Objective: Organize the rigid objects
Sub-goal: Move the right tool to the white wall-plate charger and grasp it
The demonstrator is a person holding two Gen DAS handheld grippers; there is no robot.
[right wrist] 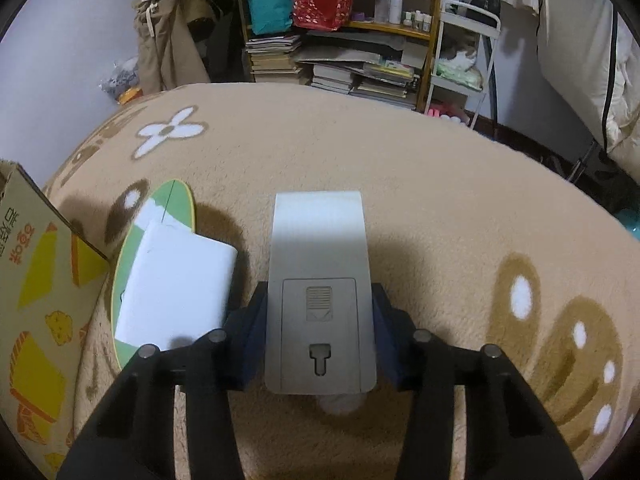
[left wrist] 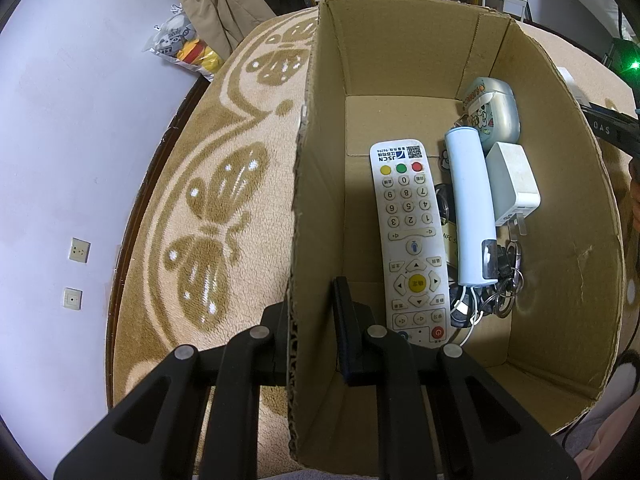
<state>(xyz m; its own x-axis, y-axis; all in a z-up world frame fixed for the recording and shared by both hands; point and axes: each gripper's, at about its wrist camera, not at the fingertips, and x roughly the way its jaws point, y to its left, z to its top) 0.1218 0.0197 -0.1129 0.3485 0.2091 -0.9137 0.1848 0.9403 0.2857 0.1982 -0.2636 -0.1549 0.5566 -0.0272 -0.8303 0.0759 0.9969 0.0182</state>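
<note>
in the left wrist view, the left gripper [left wrist: 314,336] had its fingers [left wrist: 346,332] closed on the near left wall of the cardboard box [left wrist: 400,52], one finger outside the wall and one inside, pinching the corrugated edge. the box stood open on a tan blanket [left wrist: 240,120] patterned with brown butterflies. on the box floor a white remote control [left wrist: 410,240] lay face up with its buttons showing. just to its right lay a pale blue cylinder [left wrist: 470,208], and beside that a white power adapter [left wrist: 512,184] with its prongs toward the camera. a silver-green case [left wrist: 494,112] with cartoon stickers sat at the far right corner. a bunch of keys and rings [left wrist: 506,280] lay under the near end of the cylinder.

in the right wrist view, the right gripper [right wrist: 320,336] had its fingers [right wrist: 248,344] shut on the two long sides of a grey remote [right wrist: 320,280], which faced back up with its battery cover showing, above the blanket. to the left lay a white block [right wrist: 176,284] resting on a green oval card [right wrist: 176,204], and the printed outer wall of the box stood at the left edge.
</note>
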